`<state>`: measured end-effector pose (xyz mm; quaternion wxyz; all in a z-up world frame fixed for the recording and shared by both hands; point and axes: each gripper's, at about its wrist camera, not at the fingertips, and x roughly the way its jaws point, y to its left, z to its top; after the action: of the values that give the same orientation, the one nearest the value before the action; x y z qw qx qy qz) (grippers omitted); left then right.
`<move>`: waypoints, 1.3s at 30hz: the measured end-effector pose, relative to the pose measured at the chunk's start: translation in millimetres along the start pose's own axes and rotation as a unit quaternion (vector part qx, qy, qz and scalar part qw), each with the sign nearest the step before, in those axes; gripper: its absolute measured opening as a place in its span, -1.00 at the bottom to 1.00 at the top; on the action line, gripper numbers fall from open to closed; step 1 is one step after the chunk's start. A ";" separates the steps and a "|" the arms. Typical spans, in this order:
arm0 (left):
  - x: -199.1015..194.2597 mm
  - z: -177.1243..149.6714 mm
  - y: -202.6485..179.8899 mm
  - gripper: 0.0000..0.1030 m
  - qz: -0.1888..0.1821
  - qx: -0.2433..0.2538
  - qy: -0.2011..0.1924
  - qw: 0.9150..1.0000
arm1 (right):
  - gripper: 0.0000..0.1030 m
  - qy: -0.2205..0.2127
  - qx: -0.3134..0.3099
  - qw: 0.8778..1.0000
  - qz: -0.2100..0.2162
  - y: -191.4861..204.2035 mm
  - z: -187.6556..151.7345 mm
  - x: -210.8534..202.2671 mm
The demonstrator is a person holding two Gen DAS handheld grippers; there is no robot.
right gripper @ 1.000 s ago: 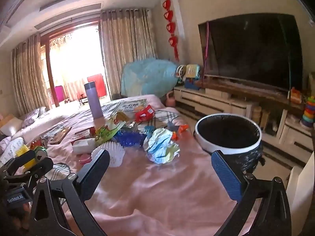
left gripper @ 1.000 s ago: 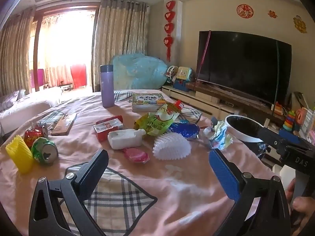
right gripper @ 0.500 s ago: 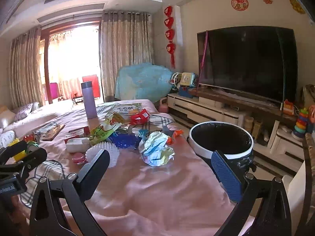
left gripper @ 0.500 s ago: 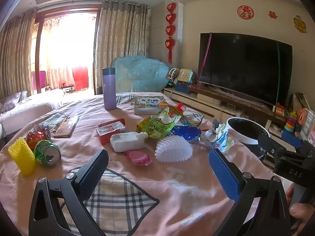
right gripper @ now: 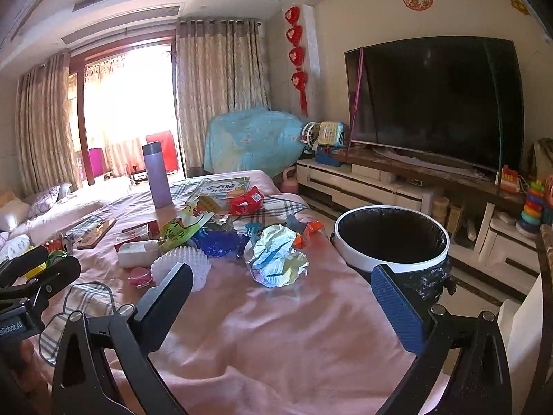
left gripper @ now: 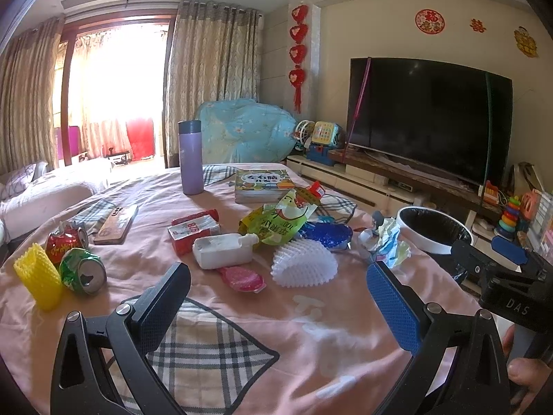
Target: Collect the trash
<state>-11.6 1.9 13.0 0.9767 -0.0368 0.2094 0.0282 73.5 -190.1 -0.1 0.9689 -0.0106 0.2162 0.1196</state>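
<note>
Trash lies scattered on a pink-clothed table [left gripper: 328,339]: a white foam net [left gripper: 303,267], a white plastic bottle [left gripper: 223,251], a pink lid [left gripper: 242,278], a green snack pouch [left gripper: 276,223], a crumpled wrapper [right gripper: 276,261], two crushed cans [left gripper: 81,269] and a yellow foam net [left gripper: 36,276]. A white-rimmed bin [right gripper: 392,238] with a black liner stands off the table's right edge. My left gripper [left gripper: 276,306] hovers open and empty short of the white net. My right gripper [right gripper: 281,302] is open and empty, short of the crumpled wrapper.
A purple flask [left gripper: 190,157], a book [left gripper: 261,181] and a wooden board [left gripper: 115,219] also rest on the table. A TV [right gripper: 435,100] on a low cabinet fills the right wall, with toys beside it. A sofa [left gripper: 41,193] lies left.
Both grippers have risen and drawn back a little from the table, so the trash sits lower and farther in both views. Both stay open and empty.
</note>
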 end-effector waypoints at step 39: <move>52.2 0.0 -2.0 0.78 -0.008 0.008 0.060 0.998 | 0.99 0.051 0.031 0.998 0.024 -17.1 -5.7 33.2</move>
<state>36.1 2.0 -8.3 0.9627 -0.0327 0.2680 0.0162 104.2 -199.6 -19.8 0.9534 0.0190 0.2688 0.1355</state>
